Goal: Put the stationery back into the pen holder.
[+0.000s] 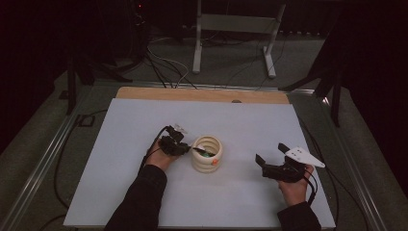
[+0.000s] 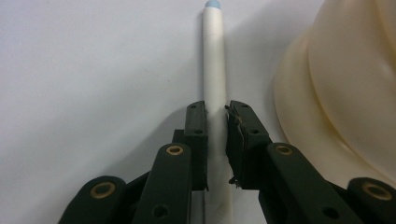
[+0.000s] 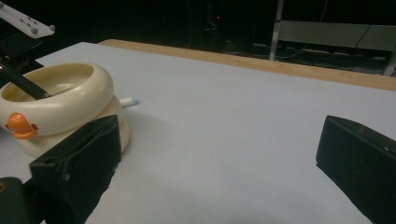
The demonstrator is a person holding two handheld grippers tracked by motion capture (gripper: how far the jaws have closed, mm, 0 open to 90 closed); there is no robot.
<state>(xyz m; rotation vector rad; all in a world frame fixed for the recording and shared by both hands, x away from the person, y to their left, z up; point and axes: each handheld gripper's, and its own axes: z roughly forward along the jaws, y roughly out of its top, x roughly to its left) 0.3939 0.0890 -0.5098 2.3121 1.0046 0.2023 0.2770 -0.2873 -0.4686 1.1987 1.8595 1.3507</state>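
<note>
Left gripper (image 2: 216,122) clamped on white pen (image 2: 214,70) lying beside cream holder (image 2: 345,93); right gripper (image 3: 219,154) open, idle; lifting probably risks clipping the holder wall.

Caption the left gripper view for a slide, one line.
Left gripper shut on a white pen lying on the table, beside the cream ribbed holder.

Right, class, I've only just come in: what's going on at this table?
A person works with two handheld grippers. The left gripper is shut on a white pen lying on the table beside a cream ringed holder. The right gripper hangs open off to the holder's right, holding nothing.
</note>
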